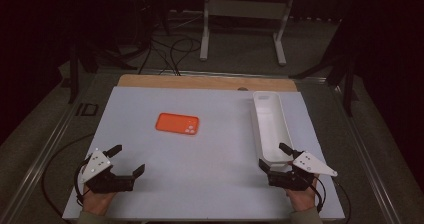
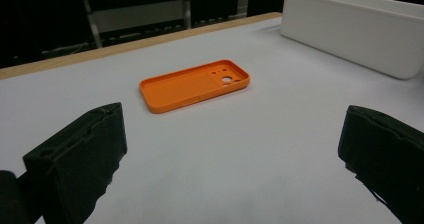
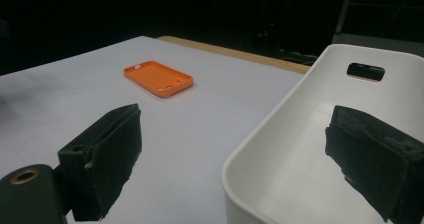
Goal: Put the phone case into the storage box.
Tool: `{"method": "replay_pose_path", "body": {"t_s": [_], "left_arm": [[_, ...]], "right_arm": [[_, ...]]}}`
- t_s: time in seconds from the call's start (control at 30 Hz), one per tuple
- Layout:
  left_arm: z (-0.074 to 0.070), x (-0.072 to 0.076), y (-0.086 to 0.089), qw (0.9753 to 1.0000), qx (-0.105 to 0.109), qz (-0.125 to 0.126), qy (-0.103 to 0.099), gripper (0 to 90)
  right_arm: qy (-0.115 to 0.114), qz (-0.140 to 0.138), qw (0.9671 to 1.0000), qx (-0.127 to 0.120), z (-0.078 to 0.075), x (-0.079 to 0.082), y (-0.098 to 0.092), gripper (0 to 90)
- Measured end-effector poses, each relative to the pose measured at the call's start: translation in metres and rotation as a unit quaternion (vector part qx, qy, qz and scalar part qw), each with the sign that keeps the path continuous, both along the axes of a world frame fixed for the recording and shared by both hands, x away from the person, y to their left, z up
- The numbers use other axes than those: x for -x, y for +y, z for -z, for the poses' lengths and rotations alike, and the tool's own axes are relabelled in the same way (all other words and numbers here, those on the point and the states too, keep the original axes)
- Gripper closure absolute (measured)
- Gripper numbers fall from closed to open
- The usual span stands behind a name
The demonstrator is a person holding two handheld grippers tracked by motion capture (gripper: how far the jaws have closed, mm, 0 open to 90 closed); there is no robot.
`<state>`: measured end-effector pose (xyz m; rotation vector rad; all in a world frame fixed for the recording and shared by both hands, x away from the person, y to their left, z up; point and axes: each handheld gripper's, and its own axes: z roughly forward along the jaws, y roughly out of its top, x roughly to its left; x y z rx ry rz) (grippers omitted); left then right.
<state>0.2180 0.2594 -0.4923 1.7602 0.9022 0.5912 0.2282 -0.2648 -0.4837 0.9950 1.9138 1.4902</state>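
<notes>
Lying between both open tongs, farther back: orange phone case [image 1: 177,123].

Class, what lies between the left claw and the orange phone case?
Nothing: bare table separates the left claw from the phone case, in the left gripper view.

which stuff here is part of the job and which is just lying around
Part of the job:
- orange phone case, lying flat mid-table
- white bin, empty as far as visible
- left tongs, open
- right tongs, open at the bin's near end

Just lying about:
- cables on the floor beyond the table
- white stand behind them
</notes>
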Motion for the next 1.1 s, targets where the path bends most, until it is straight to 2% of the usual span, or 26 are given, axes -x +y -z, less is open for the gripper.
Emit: {"method": "replay_pose_path", "body": {"t_s": [0.53, 0.67, 0.87, 1.1], "left_arm": [[-0.003, 0.0, -0.002, 1.0, -0.001, -0.002, -0.001, 0.2], [-0.007, -0.002, -0.001, 1.0, 0.006, -0.008, 0.001, 0.3], [-0.013, -0.003, -0.002, 0.9999, 0.003, -0.01, -0.002, 0.3], [-0.023, -0.01, -0.005, 1.0, -0.008, -0.004, 0.001, 0.3]], "right_arm": [[0.002, -0.001, 1.0, 0.001, 0.002, 0.001, 0.001, 7.7], [0.0, 0.002, 1.0, 0.0, 0.001, 0.0, 0.0, 7.7], [0.0, 0.005, 1.0, -0.005, 0.0, 0.001, -0.002, 7.8], [0.002, 0.004, 1.0, -0.002, 0.001, 0.001, 0.0, 7.7]]}}
